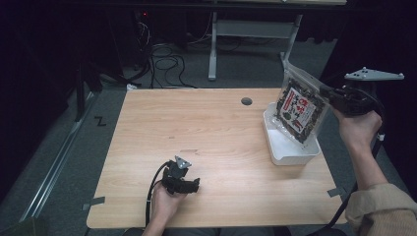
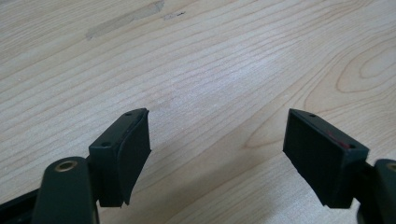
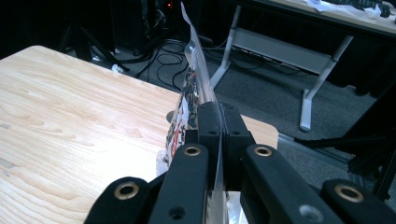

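Note:
A clear snack bag (image 1: pixel 298 104) with a red, white and black label hangs tilted above a white tray (image 1: pixel 290 150) at the table's right side. My right gripper (image 1: pixel 328 93) is shut on the bag's right edge, held in a hand coming from the lower right. In the right gripper view the jaws press together on the thin bag edge (image 3: pixel 194 70), which sticks up between them. My left gripper (image 1: pixel 180 183) rests low near the table's front edge, in the person's left hand. Its jaws stand wide open over bare wood, with nothing between them (image 2: pixel 217 154).
The wooden table (image 1: pixel 196 132) has a round cable hole (image 1: pixel 246 101) near its far edge. Tape strips mark the front corners (image 1: pixel 96 201). Beyond the table stand a grey desk frame (image 1: pixel 251 32) and loose cables (image 1: pixel 164 61) on the floor.

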{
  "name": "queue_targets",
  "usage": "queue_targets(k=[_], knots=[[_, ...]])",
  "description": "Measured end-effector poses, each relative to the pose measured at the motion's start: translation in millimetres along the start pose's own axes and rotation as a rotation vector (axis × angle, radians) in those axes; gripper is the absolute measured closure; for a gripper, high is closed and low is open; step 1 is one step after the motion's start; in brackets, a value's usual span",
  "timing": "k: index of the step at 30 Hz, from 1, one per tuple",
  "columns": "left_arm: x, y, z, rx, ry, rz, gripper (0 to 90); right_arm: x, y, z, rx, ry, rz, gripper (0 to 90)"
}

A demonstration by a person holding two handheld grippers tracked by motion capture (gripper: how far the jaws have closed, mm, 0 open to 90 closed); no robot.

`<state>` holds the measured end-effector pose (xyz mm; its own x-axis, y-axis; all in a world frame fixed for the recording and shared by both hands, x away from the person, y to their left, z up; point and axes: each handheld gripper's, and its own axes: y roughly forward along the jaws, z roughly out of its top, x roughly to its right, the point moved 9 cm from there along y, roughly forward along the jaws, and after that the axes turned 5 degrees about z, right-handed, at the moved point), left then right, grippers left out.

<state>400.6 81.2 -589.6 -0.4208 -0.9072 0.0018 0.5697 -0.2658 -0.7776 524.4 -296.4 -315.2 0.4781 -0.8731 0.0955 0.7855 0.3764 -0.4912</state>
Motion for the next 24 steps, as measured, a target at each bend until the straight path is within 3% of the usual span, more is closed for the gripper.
queue_targets(k=[15,24], knots=[[1.3,2.1,-0.6,-0.007,0.004,-0.003,23.5,6.6,12.4,-15.6,-0.014,0.025,-0.022,90.0],[0.9,2.2,-0.9,-0.007,0.003,-0.004,23.5,6.9,24.3,-30.9,-0.027,0.040,-0.012,90.0]])
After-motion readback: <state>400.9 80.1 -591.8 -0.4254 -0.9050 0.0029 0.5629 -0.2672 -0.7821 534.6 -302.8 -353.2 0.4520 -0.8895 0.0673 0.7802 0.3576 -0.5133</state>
